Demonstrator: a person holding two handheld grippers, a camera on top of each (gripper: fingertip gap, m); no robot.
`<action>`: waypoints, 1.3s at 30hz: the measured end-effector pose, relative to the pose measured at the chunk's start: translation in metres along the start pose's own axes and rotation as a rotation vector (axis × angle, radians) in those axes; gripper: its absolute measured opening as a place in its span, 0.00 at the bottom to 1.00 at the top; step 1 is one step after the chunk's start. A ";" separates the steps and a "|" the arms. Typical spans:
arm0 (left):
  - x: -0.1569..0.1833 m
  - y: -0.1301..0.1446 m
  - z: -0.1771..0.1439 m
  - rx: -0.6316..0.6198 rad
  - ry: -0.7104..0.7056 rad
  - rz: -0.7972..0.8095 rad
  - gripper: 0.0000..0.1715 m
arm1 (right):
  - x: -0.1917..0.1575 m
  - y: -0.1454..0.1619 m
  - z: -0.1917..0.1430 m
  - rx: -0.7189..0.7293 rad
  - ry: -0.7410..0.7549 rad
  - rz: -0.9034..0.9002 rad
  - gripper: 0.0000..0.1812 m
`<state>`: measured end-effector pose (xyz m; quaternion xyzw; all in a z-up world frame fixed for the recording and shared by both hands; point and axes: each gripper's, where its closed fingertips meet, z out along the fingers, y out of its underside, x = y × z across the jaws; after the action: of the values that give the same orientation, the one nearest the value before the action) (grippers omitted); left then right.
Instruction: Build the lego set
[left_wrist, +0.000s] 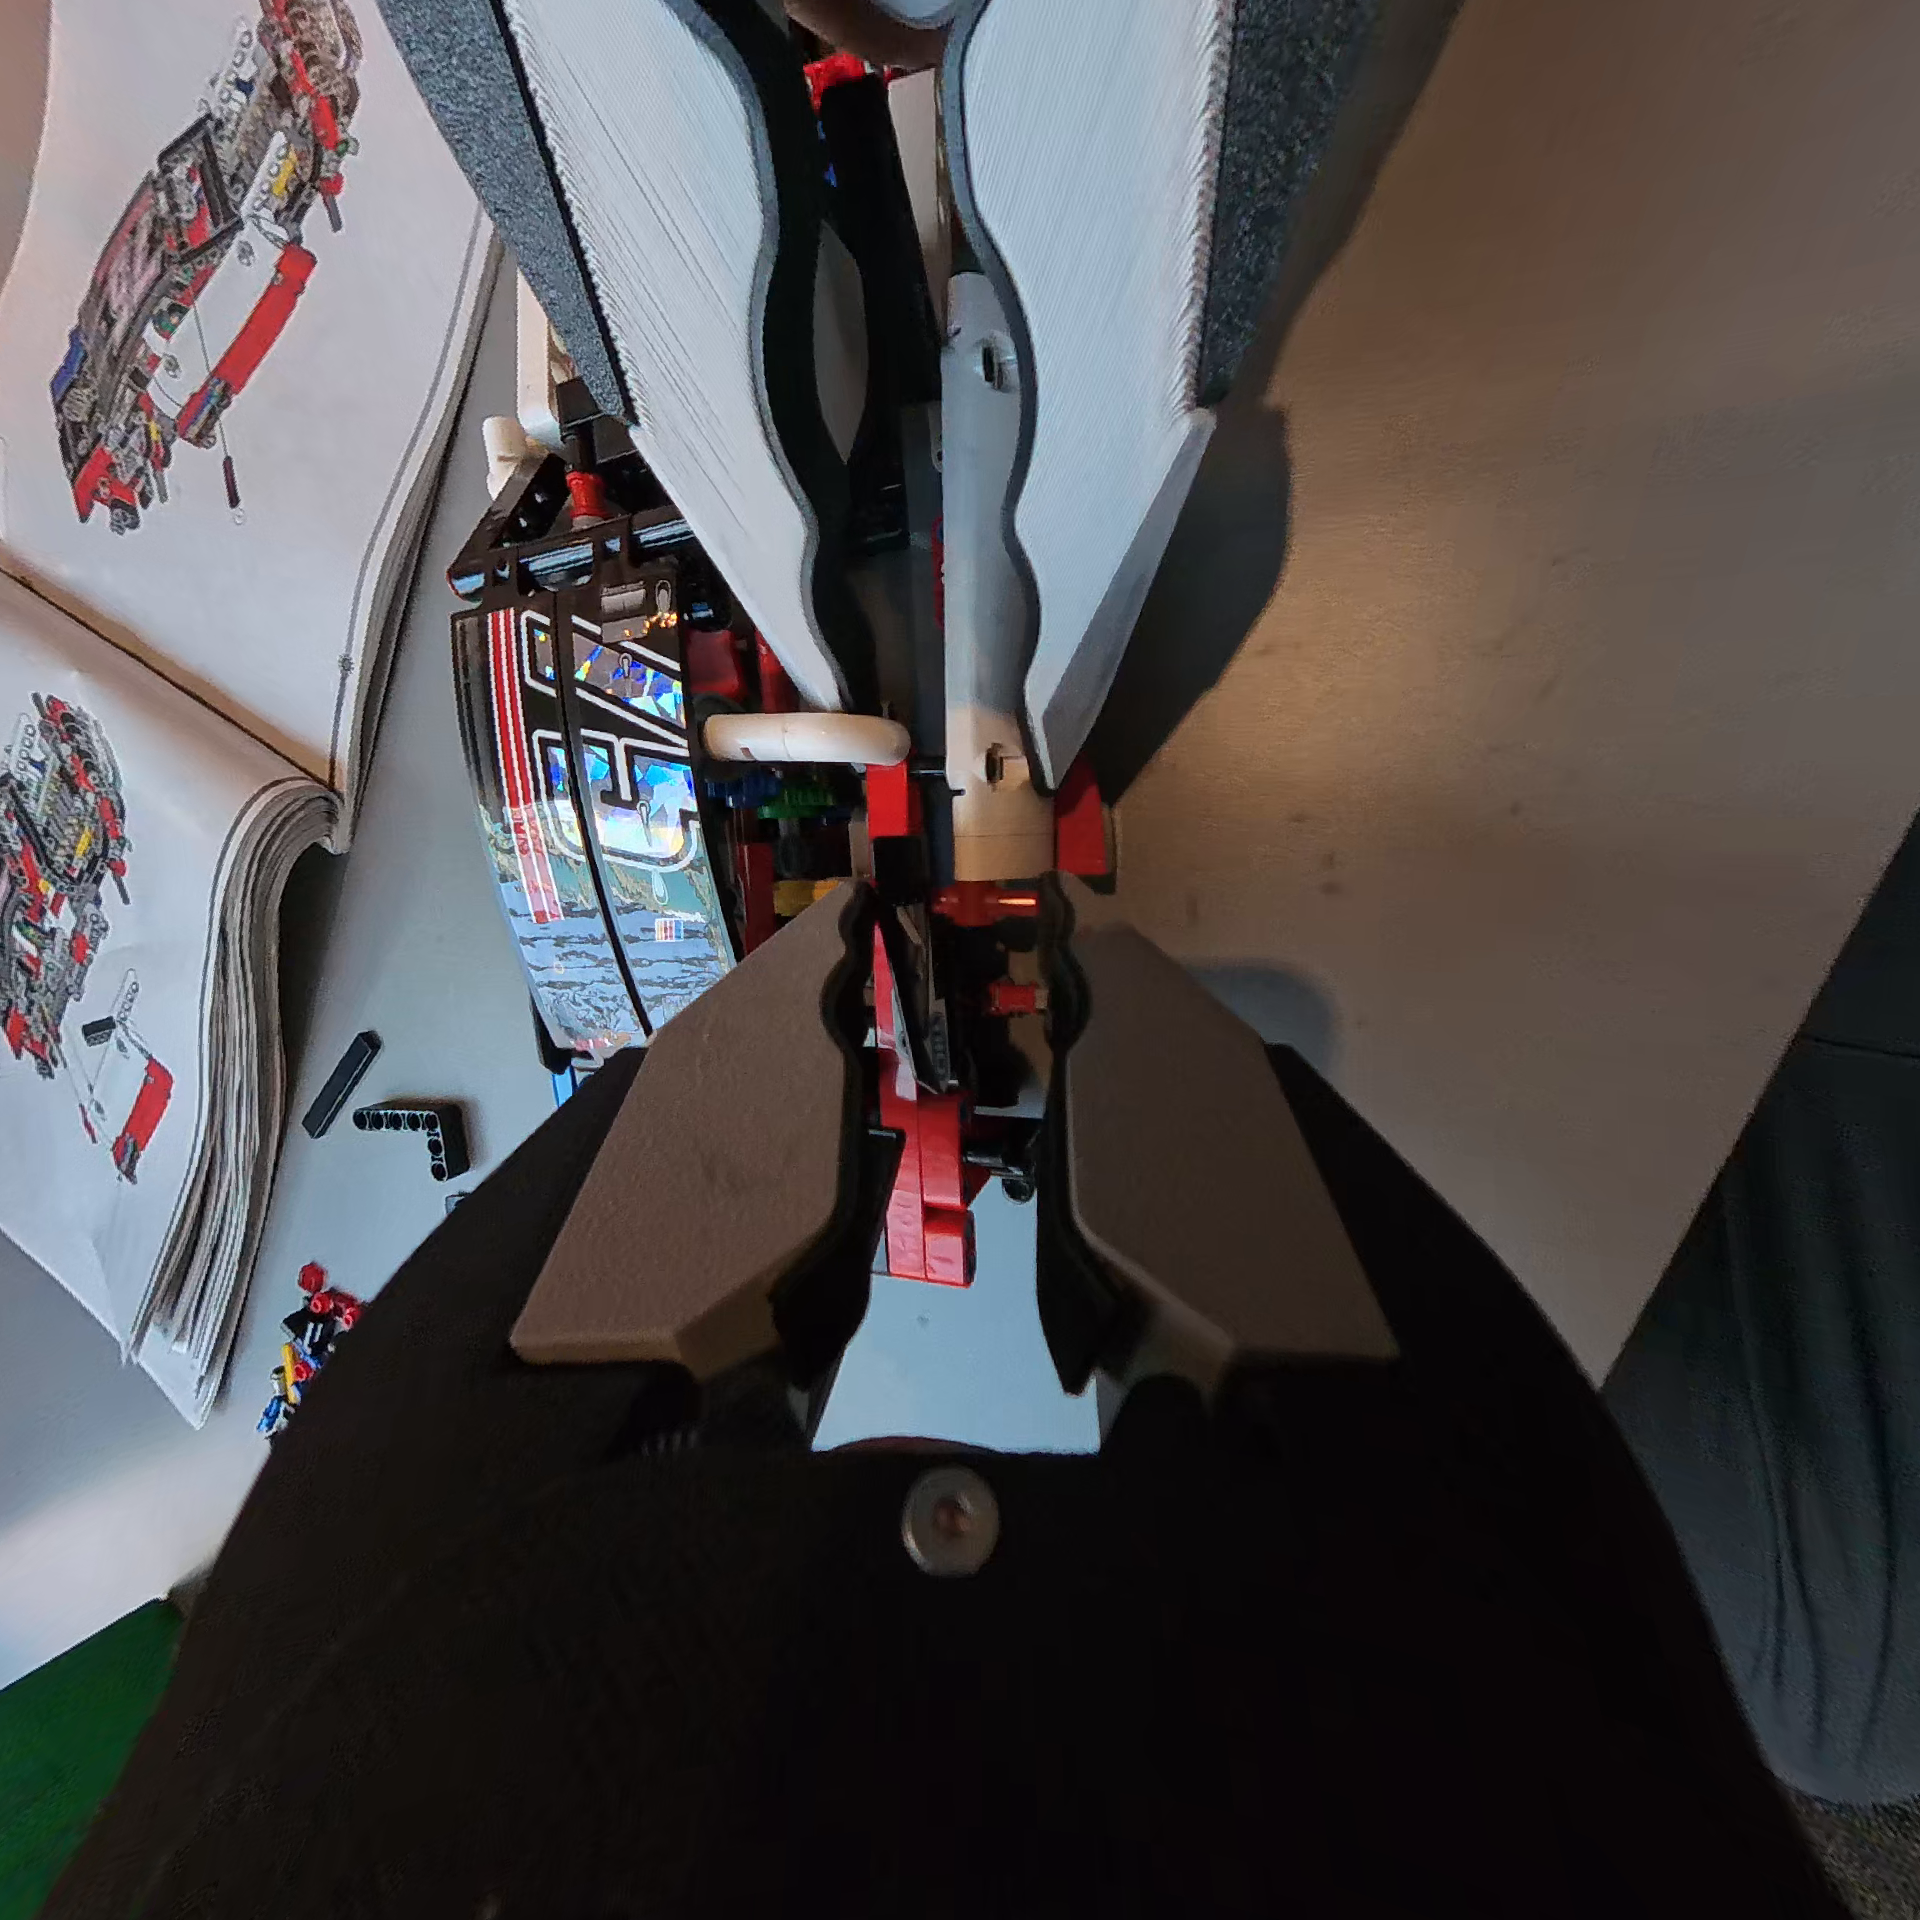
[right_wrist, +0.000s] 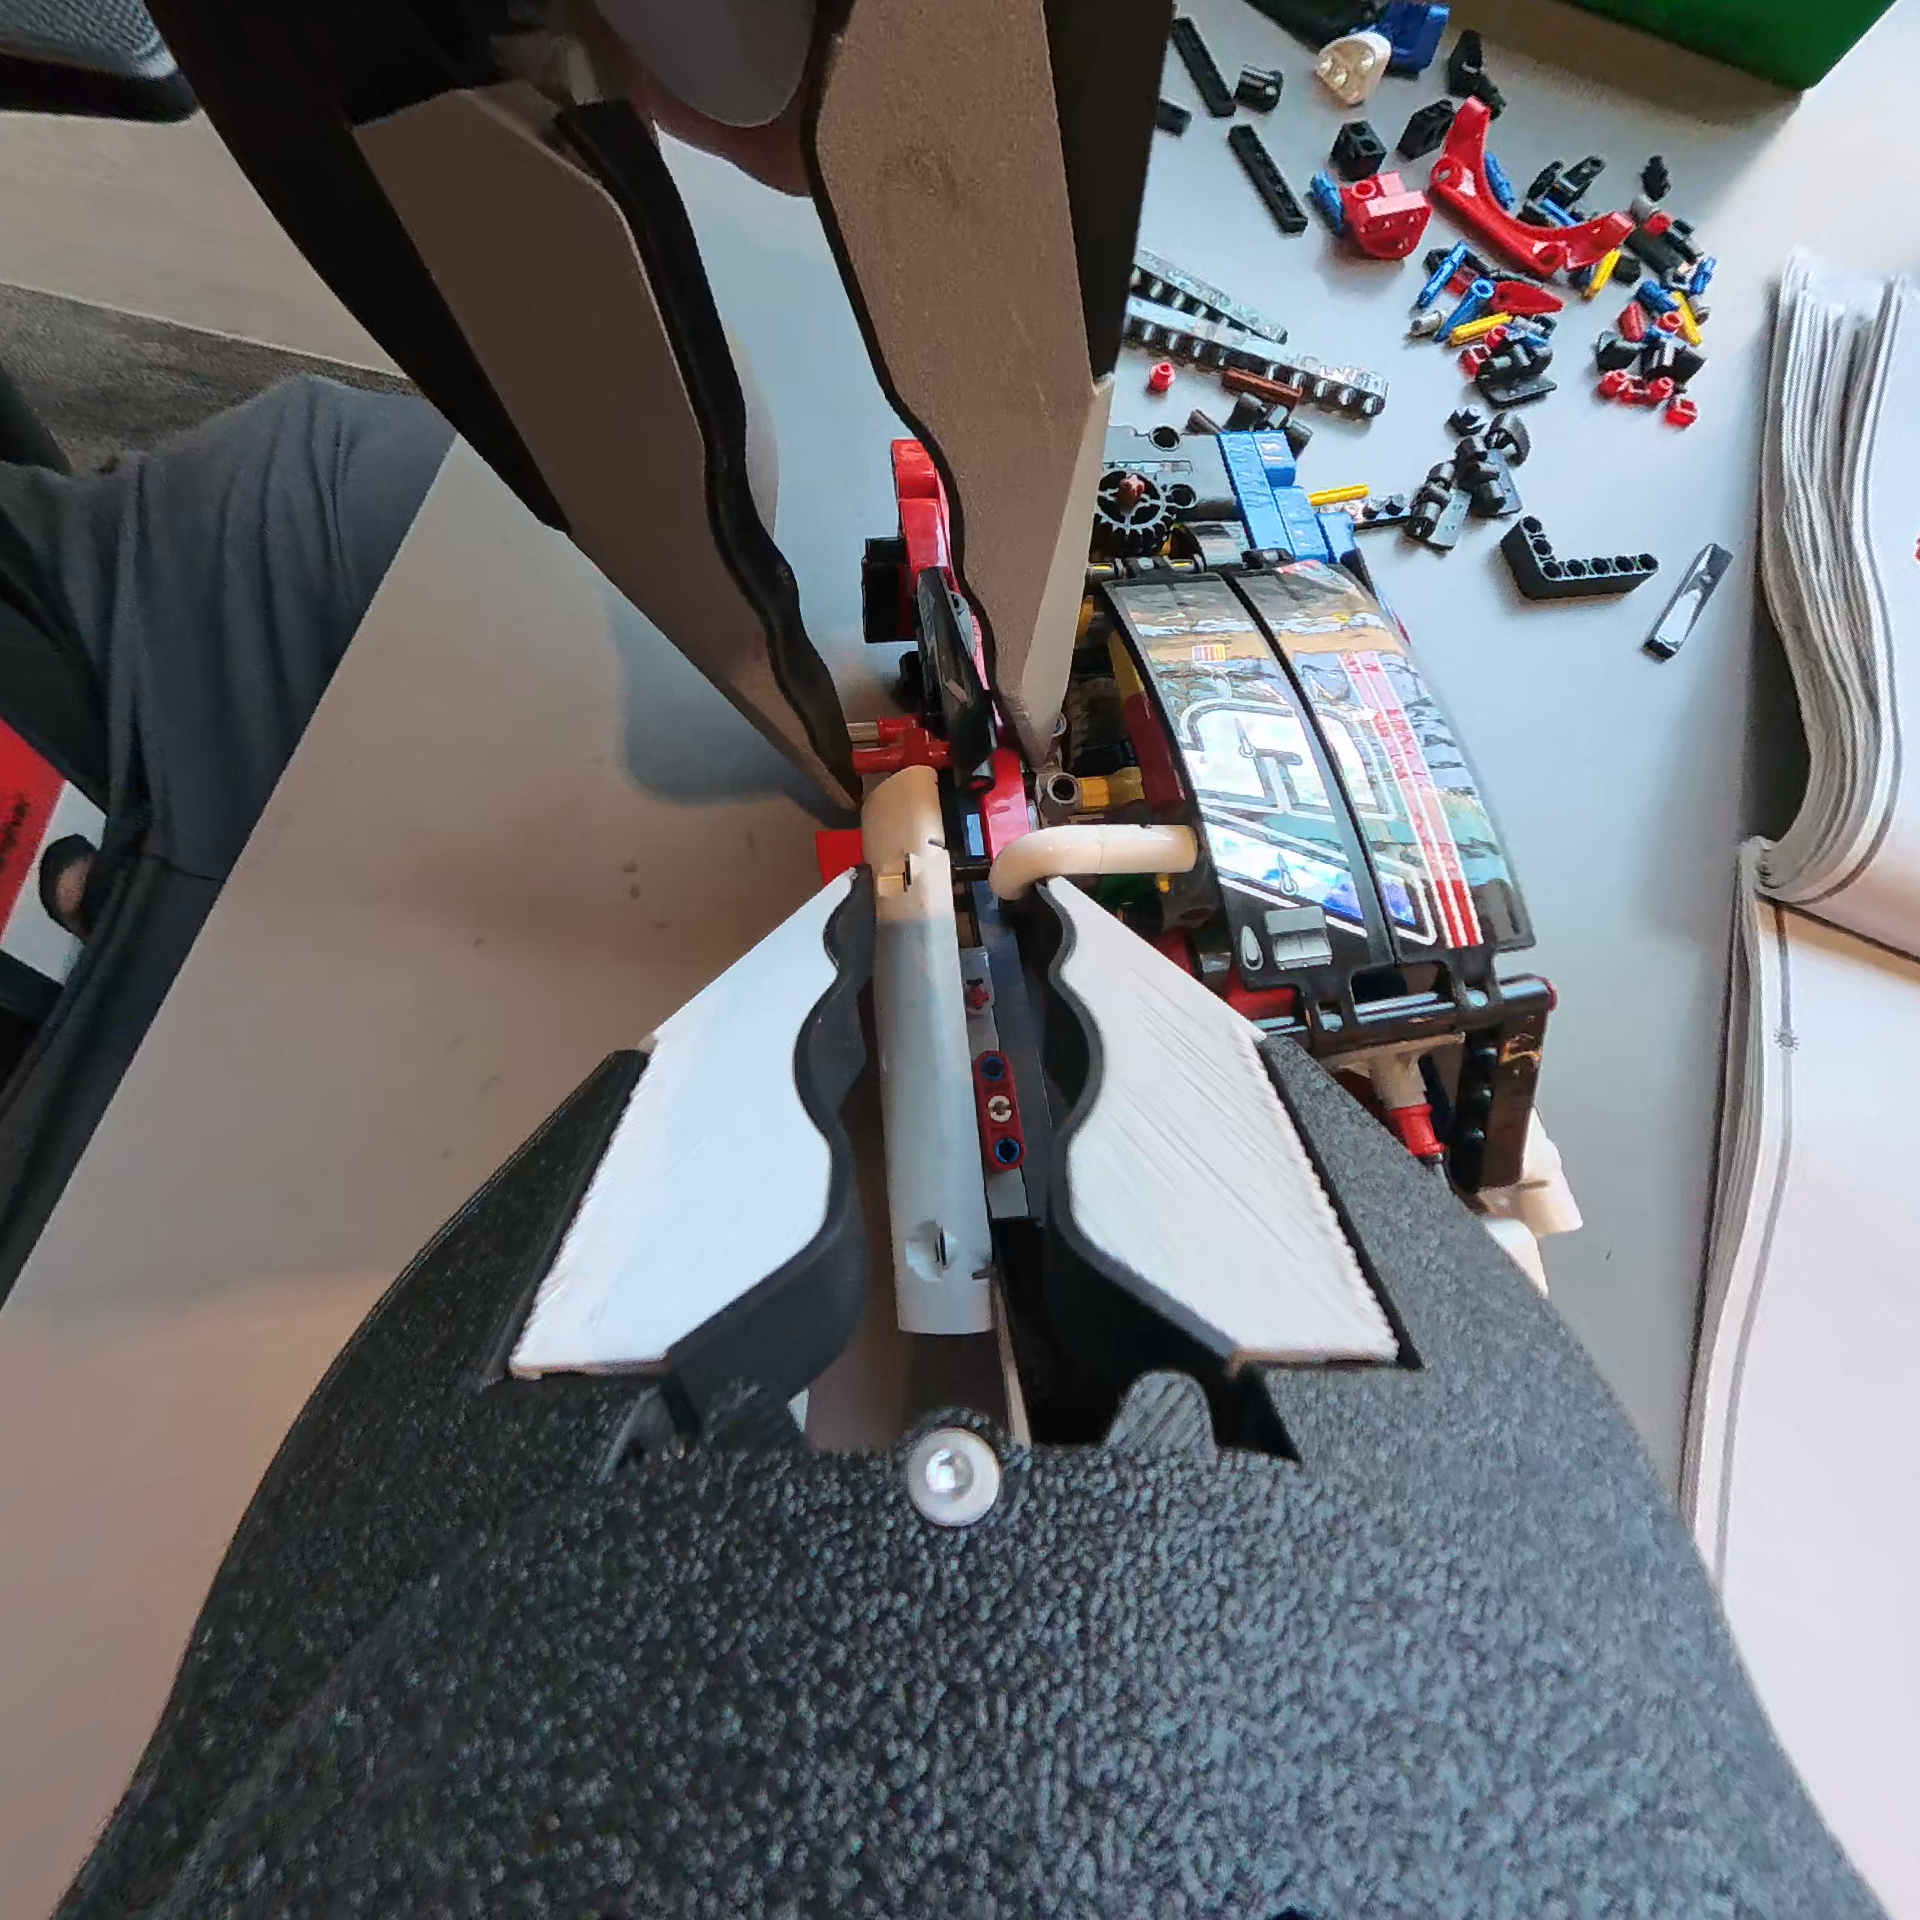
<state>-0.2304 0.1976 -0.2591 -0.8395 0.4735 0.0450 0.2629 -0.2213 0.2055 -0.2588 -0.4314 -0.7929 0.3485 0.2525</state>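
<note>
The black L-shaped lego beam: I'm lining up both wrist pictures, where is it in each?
Left wrist view: black L-shaped lego beam, lower left, below the open instruction booklet.
Right wrist view: beam, upper right, left of the booklet.
Shared landmark: curved black stickered panels.

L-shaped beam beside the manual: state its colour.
Black L-shaped beam, clearest in the right wrist view.

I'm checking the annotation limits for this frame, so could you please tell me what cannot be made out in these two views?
- Left wrist view: whether the left gripper actually clamps the red end of the Lego car; contact is in shadow.
- Right wrist view: the white panel lies between the right gripper fingers; contact is unclear.
- Left wrist view: the instruction booklet is cut by the edge.
- Right wrist view: loose pieces too small to identify.
</note>
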 end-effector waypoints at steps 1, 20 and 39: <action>0.000 0.000 0.000 0.002 -0.004 -0.002 0.16 | 0.000 0.000 0.000 0.003 0.000 -0.006 0.14; 0.000 0.002 -0.003 0.001 0.039 -0.097 0.16 | 0.001 -0.004 0.000 -0.012 -0.075 0.068 0.13; -0.001 0.005 -0.004 -0.025 0.086 -0.141 0.16 | 0.001 -0.007 0.003 0.023 -0.052 -0.029 0.13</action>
<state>-0.2356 0.1951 -0.2575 -0.8750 0.4235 -0.0036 0.2345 -0.2281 0.2027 -0.2552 -0.4078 -0.8013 0.3650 0.2416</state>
